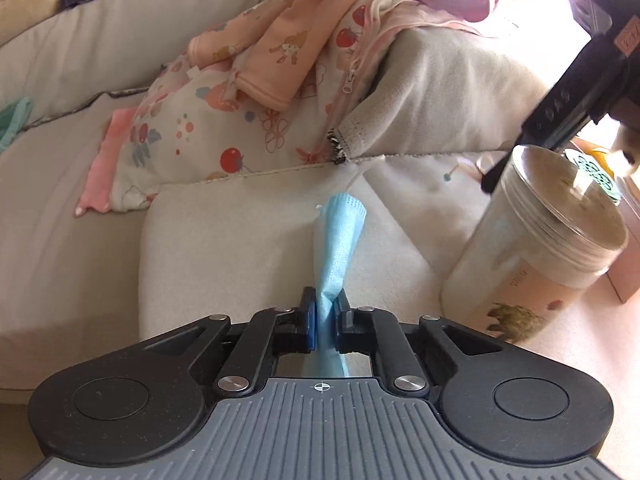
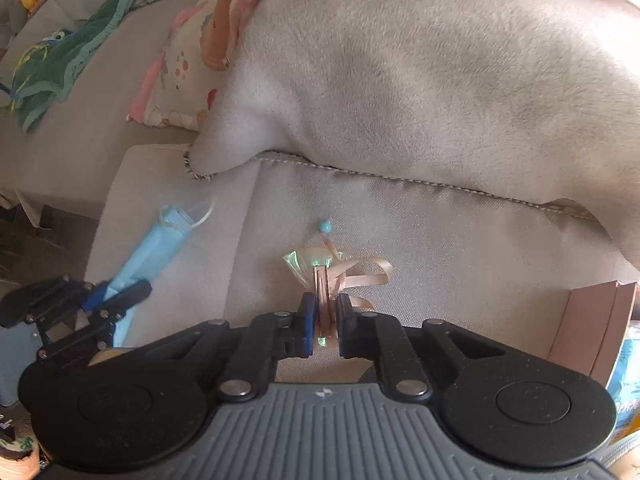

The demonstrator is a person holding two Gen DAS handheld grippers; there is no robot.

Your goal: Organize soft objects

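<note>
My left gripper (image 1: 324,306) is shut on a folded light-blue face mask (image 1: 338,240), which sticks out forward over the beige sofa cushion (image 1: 224,248). The mask (image 2: 156,252) and the left gripper (image 2: 108,300) also show at the left of the right wrist view. My right gripper (image 2: 325,308) is shut on a small pink flat item with a peach ribbon bow (image 2: 360,276) and a shiny green wrap (image 2: 300,266), held just above the cushion (image 2: 440,248). A blue-headed pin (image 2: 325,226) sticks out beyond it.
A grey plush blanket (image 2: 420,80) covers the sofa back. Pink printed baby clothes (image 1: 280,60) and a patterned pillow (image 1: 192,140) lie behind. A clear-lidded jar (image 1: 540,248) stands at the right. A green cloth (image 2: 60,64) lies far left. A pink box (image 2: 596,328) stands right.
</note>
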